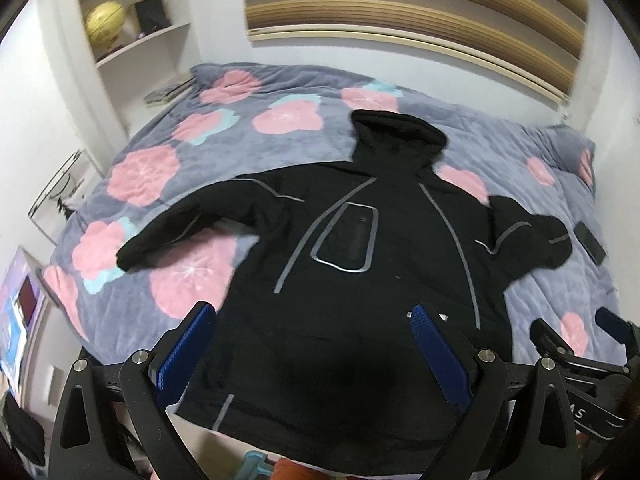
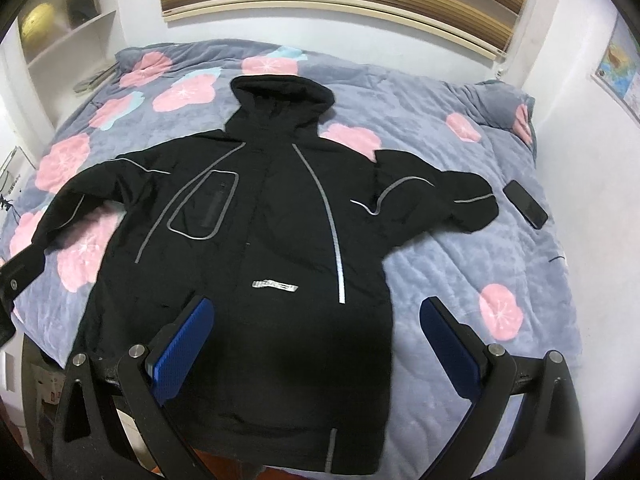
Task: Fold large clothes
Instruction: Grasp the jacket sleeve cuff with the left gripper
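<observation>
A black hooded jacket with grey reflective stripes lies flat and face up on the bed, hood toward the far wall, both sleeves spread out; it also shows in the right wrist view. My left gripper is open and empty, held above the jacket's lower part near the hem. My right gripper is open and empty above the jacket's lower right side. The right gripper also appears at the right edge of the left wrist view.
The bed has a grey-blue quilt with pink flowers. A black phone lies on the quilt beyond the right sleeve. White shelves hold a yellow ball at the far left. A wall stands behind the bed.
</observation>
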Available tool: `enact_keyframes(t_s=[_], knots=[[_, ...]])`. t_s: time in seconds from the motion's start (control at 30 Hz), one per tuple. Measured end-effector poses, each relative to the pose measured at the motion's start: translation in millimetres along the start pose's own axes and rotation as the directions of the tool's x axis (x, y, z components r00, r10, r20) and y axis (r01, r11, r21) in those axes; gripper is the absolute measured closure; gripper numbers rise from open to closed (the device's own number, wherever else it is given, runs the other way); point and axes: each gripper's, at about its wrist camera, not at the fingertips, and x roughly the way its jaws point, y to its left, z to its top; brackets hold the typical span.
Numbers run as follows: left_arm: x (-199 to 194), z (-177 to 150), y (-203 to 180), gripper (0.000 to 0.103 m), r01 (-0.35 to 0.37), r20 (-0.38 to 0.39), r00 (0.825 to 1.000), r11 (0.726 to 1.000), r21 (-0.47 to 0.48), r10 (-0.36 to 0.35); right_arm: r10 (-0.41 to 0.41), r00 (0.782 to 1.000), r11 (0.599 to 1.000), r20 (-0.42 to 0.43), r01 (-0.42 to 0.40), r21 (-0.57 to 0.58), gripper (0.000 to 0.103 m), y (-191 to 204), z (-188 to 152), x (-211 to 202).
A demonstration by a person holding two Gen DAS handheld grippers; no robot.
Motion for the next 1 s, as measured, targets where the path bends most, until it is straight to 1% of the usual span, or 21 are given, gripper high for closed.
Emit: enact_keyframes(t_s=[0.1,0.17,0.23,0.27,0.33,0.47,0.6,0.67,0.7,0.77,0.83,0.87,0.9,0.93,0.97,1.0], knots=[[8,8,31,0.004,-0.018,-0.003,1.0,1.0,-0.026,0.018,-0.002,1.0,1.0,0.005,0.002,-0.021,0.0,27,7,-5],[14,13,54,0.004,-0.035,-0.005,0.999,0.999,-0.042,0.034,-0.023,1.0,0.998,-0.01,0.022,-0.055,0.0,47,11,-7],[19,16,76,0.004,-0.05,-0.006,0.999,0.997,-0.058,0.05,-0.045,0.999,0.995,0.023,0.046,-0.088,0.0,64,18,-12],[23,18,86,0.004,-0.058,-0.009,0.998,0.996,-0.066,0.058,-0.076,0.996,0.989,0.055,0.082,-0.12,0.0,78,22,-17],[29,21,103,0.004,-0.071,-0.017,0.997,0.994,-0.079,0.07,-0.105,0.99,0.982,0.096,0.119,-0.149,0.0,96,30,-23],[45,26,140,0.004,-0.09,-0.037,0.996,0.99,-0.106,0.087,-0.094,0.988,0.98,0.126,0.114,-0.165,0.0,126,45,-31],[57,30,165,0.004,-0.091,-0.049,0.995,0.989,-0.12,0.086,-0.086,0.983,0.979,0.164,0.113,-0.168,0.0,154,55,-34],[66,33,179,0.004,-0.086,-0.053,0.995,0.989,-0.12,0.08,-0.08,0.984,0.979,0.159,0.108,-0.171,0.0,166,57,-30],[69,34,185,0.004,-0.077,-0.056,0.996,0.989,-0.123,0.07,-0.079,0.985,0.98,0.154,0.105,-0.171,0.0,172,58,-27],[84,36,202,0.004,-0.036,-0.079,0.997,0.988,-0.15,0.025,-0.075,0.987,0.98,0.143,0.1,-0.173,0.0,181,59,-22],[101,35,219,0.004,0.026,-0.098,0.994,0.983,-0.18,-0.044,-0.065,0.988,0.981,0.139,0.089,-0.173,0.0,188,59,-20],[112,33,229,0.004,0.052,-0.119,0.99,0.978,-0.204,-0.078,-0.065,0.989,0.98,0.129,0.088,-0.178,0.0,194,59,-16],[126,30,243,0.004,0.096,-0.147,0.98,0.961,-0.26,-0.138,-0.067,0.99,0.979,0.12,0.088,-0.182,0.0,197,59,-13],[144,24,263,0.004,0.135,-0.175,0.963,0.93,-0.341,-0.203,-0.071,0.991,0.978,0.109,0.09,-0.187,0.0,199,58,-9],[158,18,277,0.005,0.14,-0.199,0.951,0.905,-0.402,-0.235,-0.075,0.991,0.978,0.108,0.094,-0.188,0.0,200,58,-9],[175,10,296,0.005,0.136,-0.221,0.938,0.868,-0.477,-0.268,-0.084,0.992,0.976,0.095,0.101,-0.191,0.0,203,59,-3]])
